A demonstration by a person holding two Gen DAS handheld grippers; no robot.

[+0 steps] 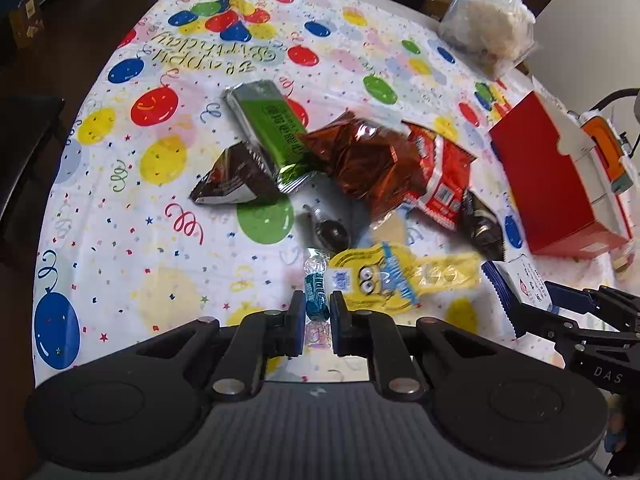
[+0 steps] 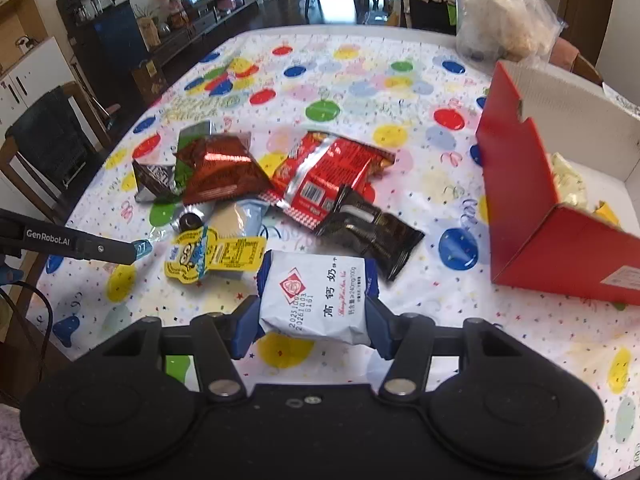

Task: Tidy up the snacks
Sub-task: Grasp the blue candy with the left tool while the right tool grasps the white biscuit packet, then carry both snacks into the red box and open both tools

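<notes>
A small teal-wrapped candy [image 1: 316, 290] sits clenched between the fingers of the left gripper [image 1: 317, 312], lifted above the balloon-print bench [image 1: 120, 220]. The right gripper [image 2: 314, 330] grasps a white-and-blue snack packet [image 2: 320, 298] by its sides. Mid-bench lies a heap of snack packets, a yellow cartoon pouch [image 2: 212, 256] nearest. A red open cardboard box [image 2: 560, 200] stands at the right edge.

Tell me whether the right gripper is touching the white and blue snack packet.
Touching. The right wrist view shows the right gripper with both blue pads pressed against the sides of the white and blue snack packet.
</notes>
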